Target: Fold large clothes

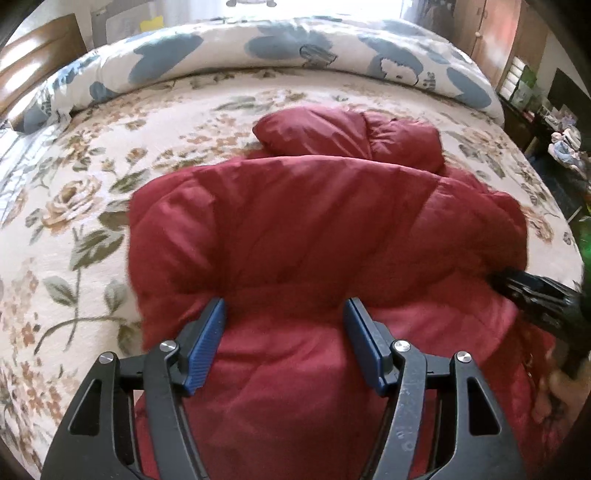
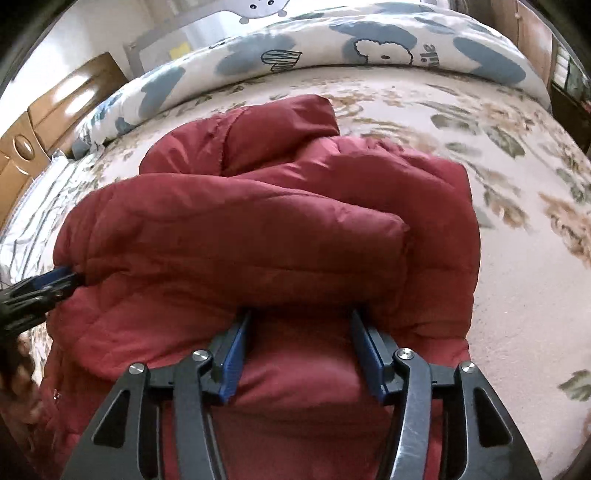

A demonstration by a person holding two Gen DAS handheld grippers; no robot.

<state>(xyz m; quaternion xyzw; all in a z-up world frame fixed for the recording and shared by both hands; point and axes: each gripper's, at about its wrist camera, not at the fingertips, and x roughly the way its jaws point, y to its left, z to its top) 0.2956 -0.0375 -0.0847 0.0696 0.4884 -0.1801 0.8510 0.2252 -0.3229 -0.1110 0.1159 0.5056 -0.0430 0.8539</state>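
A dark red puffy jacket [image 1: 325, 221] lies folded into a thick bundle on the bed, with its hood or collar [image 1: 347, 136] sticking out at the far end. My left gripper [image 1: 284, 306] stands open at the near edge, its blue pads [image 1: 207, 343] astride the padded fabric under the top fold, not pinching it. My right gripper [image 2: 301, 317] is open in the same way over the jacket [image 2: 258, 221], with its tips tucked under the top fold. Each gripper shows in the other view: the right gripper [image 1: 532, 291] at the jacket's right side, the left gripper [image 2: 44, 288] at its left side.
The bed has a cream floral cover [image 1: 74, 206]. A rolled duvet with blue prints [image 1: 288, 48] lies across the far side. Wooden furniture [image 1: 33, 62] stands at the left, and a wardrobe [image 1: 498, 33] and cluttered shelves [image 1: 528, 92] at the right.
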